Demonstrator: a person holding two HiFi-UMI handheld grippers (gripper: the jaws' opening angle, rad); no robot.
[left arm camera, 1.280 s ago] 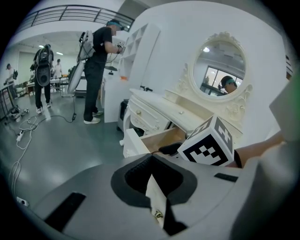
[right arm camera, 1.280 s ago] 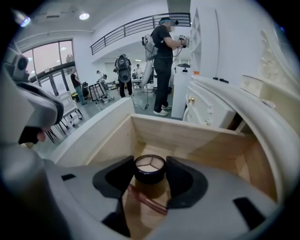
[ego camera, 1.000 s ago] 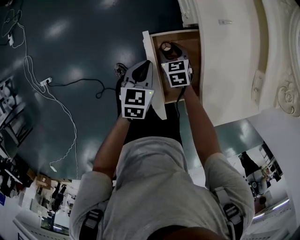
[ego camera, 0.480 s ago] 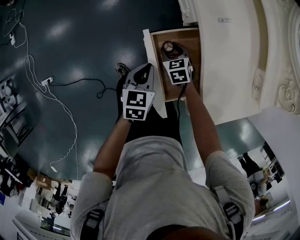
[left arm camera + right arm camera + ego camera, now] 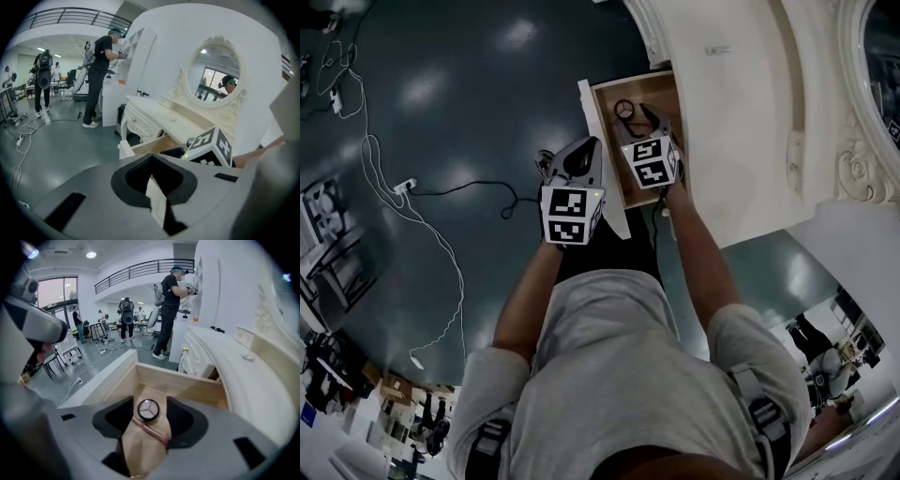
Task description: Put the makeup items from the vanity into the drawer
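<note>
Lifted since a second ago, the right gripper [image 5: 643, 120] hangs over the open drawer [image 5: 173, 380], fingers apart and empty, round compact [image 5: 147, 409] and slim pink stick [image 5: 149, 428] lying inside, the left gripper [image 5: 581, 155] with fingers together; placing looks done, so next comes checking the tabletop [image 5: 243, 376] for any remaining item.

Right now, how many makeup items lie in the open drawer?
2. A round compact lies on the drawer floor; a thin pink stick lies slantwise beside it. Part of the floor is hidden, so more may be there.
</note>
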